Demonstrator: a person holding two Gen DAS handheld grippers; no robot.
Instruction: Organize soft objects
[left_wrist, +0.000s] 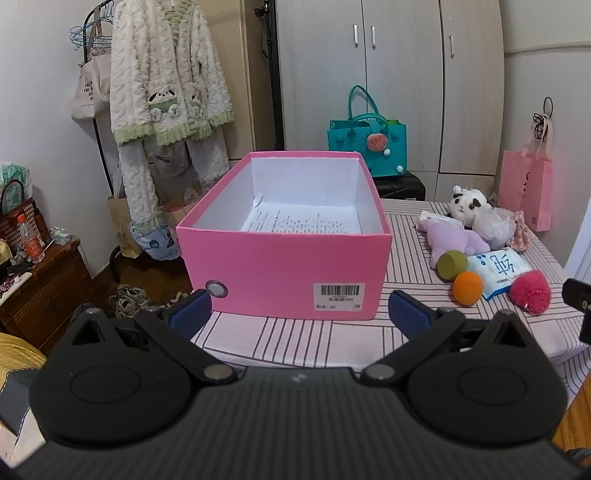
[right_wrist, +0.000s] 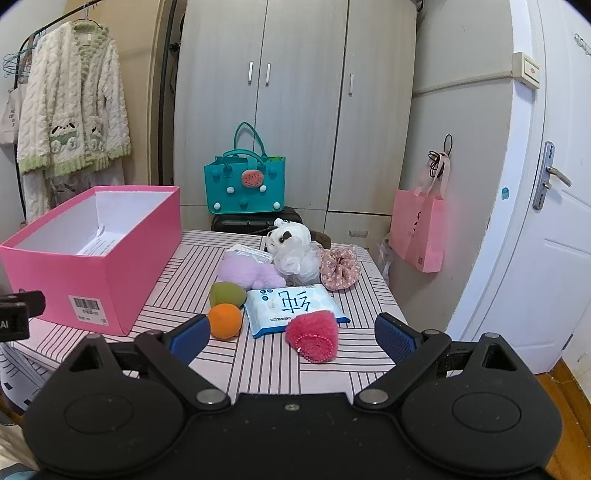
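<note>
**Both grippers spread and empty in front of the pink box**

I take the pink box (left_wrist: 284, 273) as my landmark. It stands open on the striped tablecloth (left_wrist: 295, 339), barcode label facing me, with a printed sheet of paper (left_wrist: 299, 221) lying flat on its white floor.

My left gripper (left_wrist: 299, 314) hovers just in front of the box's near wall, its blue-padded fingers (left_wrist: 192, 314) spread wide and holding nothing. My right gripper (right_wrist: 291, 332) sits to the right of the box, also spread wide and empty.

All the soft things lie in a cluster to the right of the box, none inside it. Closest to the box are the green ball (right_wrist: 227, 293) and the orange ball (right_wrist: 225, 320), touching each other; the orange one is just beside the left finger of my right gripper. Right of those lies the blue-and-white tissue pack (right_wrist: 291, 304), and against its near edge sits the magenta pom-pom (right_wrist: 314, 339), between the right gripper's fingers in view. Farther back from the box's right side are the purple plush (right_wrist: 247, 275), the panda plush (right_wrist: 291, 236), a white mesh puff (right_wrist: 299, 264) in front of the panda, and a floral scrunchie (right_wrist: 340, 267) at the far right.

Beyond the box, a teal tote bag (left_wrist: 369, 147) rests on a black case.
</note>
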